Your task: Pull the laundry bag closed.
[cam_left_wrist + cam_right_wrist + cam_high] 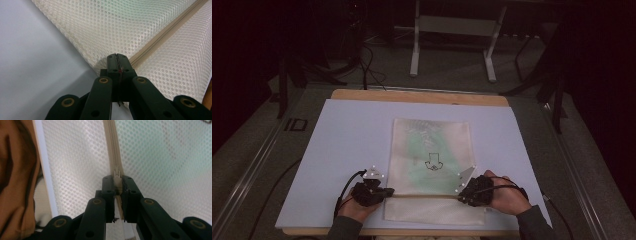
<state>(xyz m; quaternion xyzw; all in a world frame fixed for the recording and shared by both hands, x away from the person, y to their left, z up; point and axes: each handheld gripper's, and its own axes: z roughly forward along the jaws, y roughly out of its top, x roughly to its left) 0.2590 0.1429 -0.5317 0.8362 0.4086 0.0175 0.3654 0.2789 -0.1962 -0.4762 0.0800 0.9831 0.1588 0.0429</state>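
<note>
A cream mesh bag (432, 145) lies flat on the pale board (347, 135), with something green and a black mark (432, 163) showing through it. Its zipper (427, 196) runs across near the front end. My left gripper (388, 191) is at the zipper's left end. In the left gripper view it (116, 56) is shut on the mesh edge where the zipper (165, 35) stops. My right gripper (461, 196) is at the right end. In the right gripper view it (117, 179) is shut on the cream zipper pull (117, 173), with the zipper (111, 147) running away ahead.
The board rests on a wooden table (419, 96) whose edge shows at the back. Beyond it stand a white frame (452, 30) and dark stands on the floor. Cables (343, 192) trail from both grippers. Bare board lies left and right of the bag.
</note>
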